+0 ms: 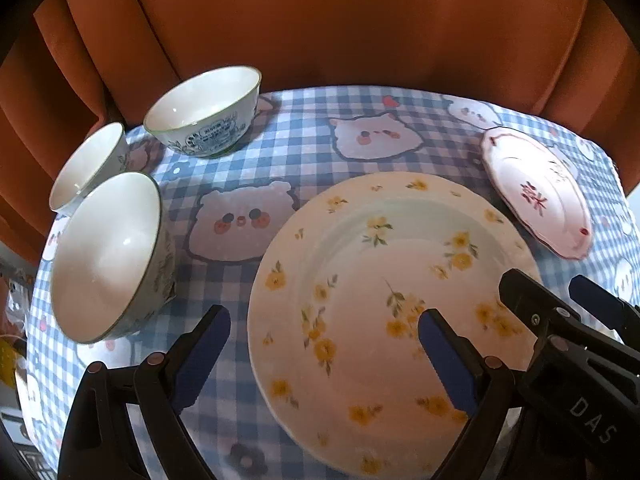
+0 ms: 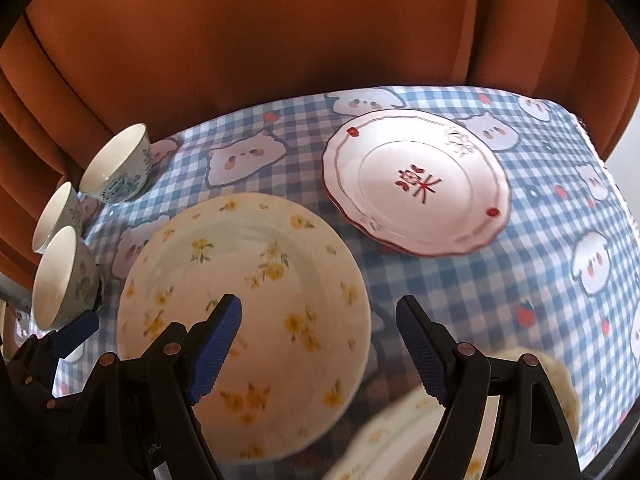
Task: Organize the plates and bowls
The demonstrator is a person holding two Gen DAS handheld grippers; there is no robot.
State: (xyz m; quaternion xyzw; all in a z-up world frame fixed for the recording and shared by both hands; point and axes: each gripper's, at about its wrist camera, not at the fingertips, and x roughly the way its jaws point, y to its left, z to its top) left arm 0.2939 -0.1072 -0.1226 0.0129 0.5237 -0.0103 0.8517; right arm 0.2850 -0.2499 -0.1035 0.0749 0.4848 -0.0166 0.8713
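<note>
A bench (image 1: pixel 304 140) under a blue checked cloth with cartoon animal faces carries three bowls and several plates, with an orange curtain (image 1: pixel 320 20) hanging behind it.

The yellow-flowered plate (image 1: pixel 384 304) lies flat near the middle of the bench. The left gripper (image 1: pixel 324 332) hangs over its near left edge with its jaws spread wide and nothing between them: one blue pad is over the cloth just left of the rim, the other over the plate's inside. Whether either pad touches the plate cannot be told.

The right gripper (image 2: pixel 318 324) is also spread, holding nothing. Its left pad is over the right part of the flowered plate (image 2: pixel 240 300), its right pad over the cloth beyond the rim. In the left wrist view the right gripper (image 1: pixel 556 292) shows at the plate's right edge; in the right wrist view the left gripper's tip (image 2: pixel 76 330) shows at the lower left.

The red-rimmed plate (image 2: pixel 416 184), marked with a red character, sits at the far right, apart from the flowered one. It seems to rest on another plate, though this is unclear. A blurred second flowered plate (image 2: pixel 400 436) lies at the near edge below the right gripper.

The three bowls stand upright at the far left, close together: far bowl (image 1: pixel 204 112), middle bowl (image 1: pixel 90 164), near bowl (image 1: pixel 112 256).
</note>
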